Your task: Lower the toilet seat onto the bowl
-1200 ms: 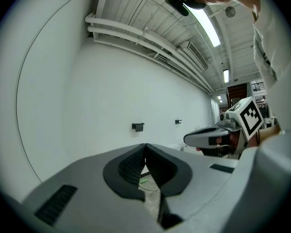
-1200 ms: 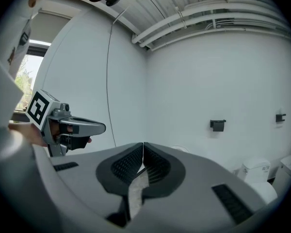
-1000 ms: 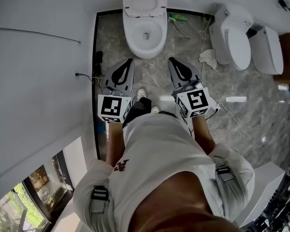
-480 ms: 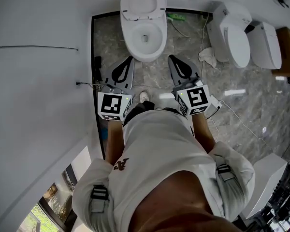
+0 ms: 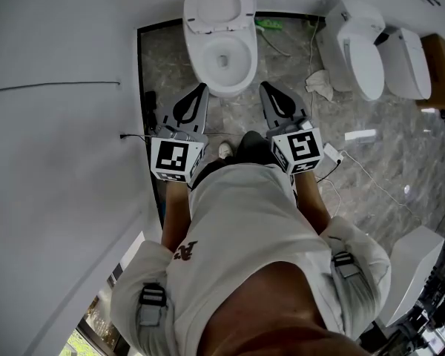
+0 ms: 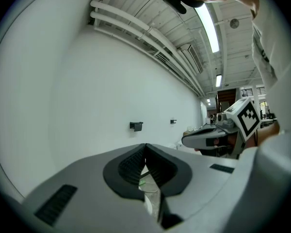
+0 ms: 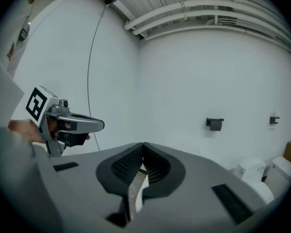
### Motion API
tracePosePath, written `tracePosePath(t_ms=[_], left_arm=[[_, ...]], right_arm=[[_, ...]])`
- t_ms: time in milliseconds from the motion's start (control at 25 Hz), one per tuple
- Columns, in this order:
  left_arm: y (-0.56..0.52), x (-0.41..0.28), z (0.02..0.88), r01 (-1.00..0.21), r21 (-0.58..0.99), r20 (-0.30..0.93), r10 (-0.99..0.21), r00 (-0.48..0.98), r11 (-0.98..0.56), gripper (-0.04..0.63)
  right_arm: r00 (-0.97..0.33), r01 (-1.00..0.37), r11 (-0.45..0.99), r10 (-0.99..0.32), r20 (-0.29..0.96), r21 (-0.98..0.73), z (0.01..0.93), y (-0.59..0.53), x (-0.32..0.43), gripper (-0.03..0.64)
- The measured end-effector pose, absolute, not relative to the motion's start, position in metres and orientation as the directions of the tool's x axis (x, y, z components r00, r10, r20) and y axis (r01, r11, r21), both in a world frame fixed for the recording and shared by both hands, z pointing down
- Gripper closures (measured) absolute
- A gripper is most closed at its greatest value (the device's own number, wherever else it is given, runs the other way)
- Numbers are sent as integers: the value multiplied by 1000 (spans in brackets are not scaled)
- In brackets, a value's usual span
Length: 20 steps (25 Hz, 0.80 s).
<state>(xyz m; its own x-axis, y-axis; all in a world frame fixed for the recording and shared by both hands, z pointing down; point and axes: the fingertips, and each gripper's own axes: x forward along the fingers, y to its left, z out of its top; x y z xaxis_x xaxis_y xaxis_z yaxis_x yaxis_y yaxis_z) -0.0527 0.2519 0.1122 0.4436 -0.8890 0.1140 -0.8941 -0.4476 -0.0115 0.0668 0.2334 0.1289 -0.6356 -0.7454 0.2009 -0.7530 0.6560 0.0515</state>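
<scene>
While the toilet seat (image 5: 217,2) stands raised behind the bowl (image 5: 241,69), the left gripper (image 5: 200,89) and the right gripper (image 5: 267,87) hover near it, jaws closed on nothing

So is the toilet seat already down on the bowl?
No, in the head view the toilet seat stands raised behind the open bowl.

Left gripper (image 6: 145,147) with jaws closed and empty, white wall (image 6: 87,91) ahead; right gripper (image 6: 186,140) alongside at right
</scene>
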Motion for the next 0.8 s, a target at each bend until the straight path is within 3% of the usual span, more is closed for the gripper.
tracePosePath(t_ms=[800], left_arm=[[152,-72,125,-893,1,145,-884,445,-449,572]], right_arm=[[-632,-749,660,-740,230,66,138,137,47,595]])
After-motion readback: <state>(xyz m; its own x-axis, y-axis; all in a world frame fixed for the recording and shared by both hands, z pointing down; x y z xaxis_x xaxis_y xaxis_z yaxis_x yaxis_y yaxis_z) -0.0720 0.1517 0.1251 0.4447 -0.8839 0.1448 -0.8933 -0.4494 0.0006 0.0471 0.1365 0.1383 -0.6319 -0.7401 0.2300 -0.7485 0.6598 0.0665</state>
